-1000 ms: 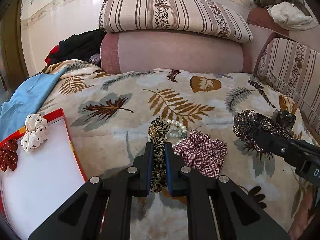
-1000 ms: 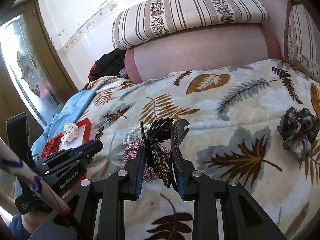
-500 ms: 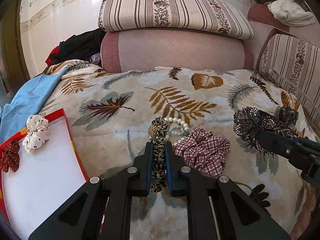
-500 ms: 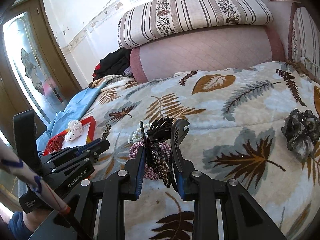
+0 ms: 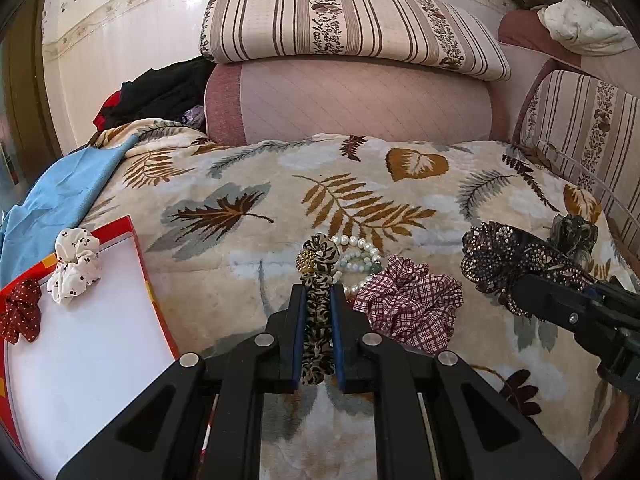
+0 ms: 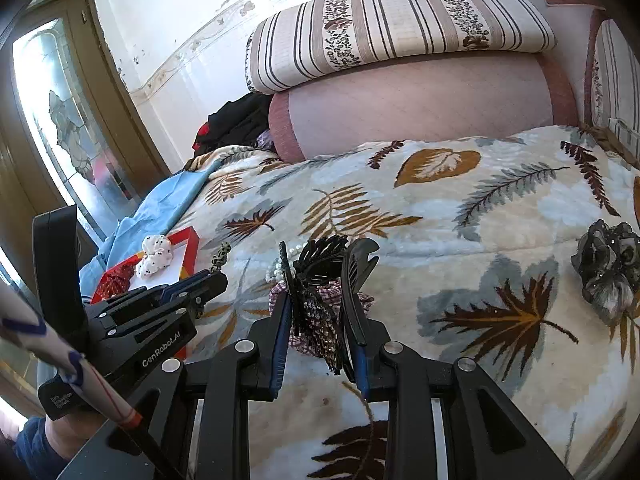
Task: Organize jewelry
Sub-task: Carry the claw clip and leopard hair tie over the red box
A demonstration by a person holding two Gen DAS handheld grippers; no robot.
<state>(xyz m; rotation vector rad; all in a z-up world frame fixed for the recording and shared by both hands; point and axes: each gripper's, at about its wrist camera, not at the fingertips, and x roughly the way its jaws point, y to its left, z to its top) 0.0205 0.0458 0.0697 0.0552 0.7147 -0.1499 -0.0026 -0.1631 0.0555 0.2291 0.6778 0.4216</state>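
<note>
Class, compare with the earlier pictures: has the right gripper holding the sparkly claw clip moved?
Yes. In its own view the right gripper has shifted left toward the red tray: the grey scrunchie slid rightward in frame.

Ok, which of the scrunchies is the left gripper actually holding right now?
The leopard-print scrunchie, pinched between the left gripper's fingers. The plaid one lies loose on the blanket; the white dotted and red ones sit at the tray.

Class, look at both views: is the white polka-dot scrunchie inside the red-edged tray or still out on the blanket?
Inside: the white scrunchie lies on the tray at its far rim.
</note>
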